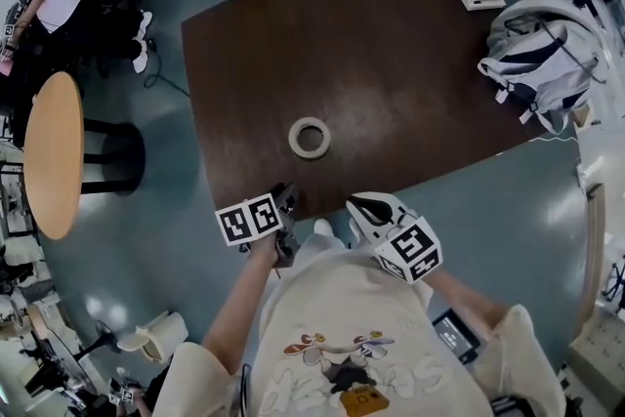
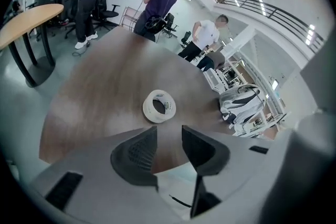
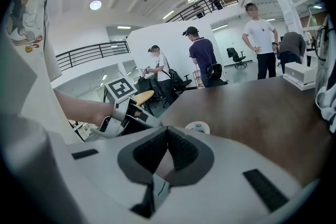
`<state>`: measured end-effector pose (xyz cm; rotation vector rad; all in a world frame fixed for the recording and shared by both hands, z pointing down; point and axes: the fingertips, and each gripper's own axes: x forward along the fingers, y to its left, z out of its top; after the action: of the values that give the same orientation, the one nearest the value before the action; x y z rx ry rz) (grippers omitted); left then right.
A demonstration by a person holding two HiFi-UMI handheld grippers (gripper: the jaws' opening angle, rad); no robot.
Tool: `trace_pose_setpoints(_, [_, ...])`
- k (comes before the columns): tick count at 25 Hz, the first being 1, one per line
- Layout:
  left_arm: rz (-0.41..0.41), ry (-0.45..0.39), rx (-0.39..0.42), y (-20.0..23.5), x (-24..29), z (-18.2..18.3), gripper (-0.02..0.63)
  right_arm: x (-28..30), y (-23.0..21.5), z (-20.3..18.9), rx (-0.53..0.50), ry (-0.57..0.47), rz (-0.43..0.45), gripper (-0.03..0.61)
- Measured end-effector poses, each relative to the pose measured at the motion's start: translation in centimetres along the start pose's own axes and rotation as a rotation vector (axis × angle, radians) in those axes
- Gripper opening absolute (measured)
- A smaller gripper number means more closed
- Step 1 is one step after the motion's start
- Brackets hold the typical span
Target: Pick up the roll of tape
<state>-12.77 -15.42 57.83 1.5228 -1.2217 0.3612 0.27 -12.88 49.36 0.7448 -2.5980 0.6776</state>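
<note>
Roll of tape (image 1: 310,137) flat on the table (image 1: 391,44), near its middle, hole up, clear all round for a grasp across the rim. Left tongs (image 2: 169,140) parted, empty, tilted down toward it, probably the picker. Right tongs (image 3: 167,136) pinched together, empty, waiting by the near edge.

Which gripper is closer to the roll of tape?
Left. The left gripper points at the roll of tape, which lies just ahead of its open jaws. The right gripper sits farther off to the tape's right, at the near edge of the table, jaws together.
</note>
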Motion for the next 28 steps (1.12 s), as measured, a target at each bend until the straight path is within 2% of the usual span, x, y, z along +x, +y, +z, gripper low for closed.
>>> trace_pose_setpoints(4, [0.030, 0.030, -0.012, 0.7, 2.3, 1.3, 0.137, 0.5, -0.7, 0.2, 0.021, 0.002, 0.014, 0.006])
trace_pose_setpoints(11, [0.042, 0.061, -0.102, 1.7, 6.3, 2.7, 0.152, 1.5, -3.0, 0.8, 0.038, -0.007, 0.036, 0.006])
trace_pose_setpoints(14, [0.045, 0.068, -0.113, 2.2, 7.7, 3.2, 0.153, 2.0, -3.8, 0.7, 0.044, 0.005, 0.043, 0.006])
trace_pose_setpoints(28, [0.230, 0.155, -0.037, 5.7, 12.5, 5.4, 0.178, 4.3, -6.9, 1.7, 0.061, 0.037, 0.075, 0.006])
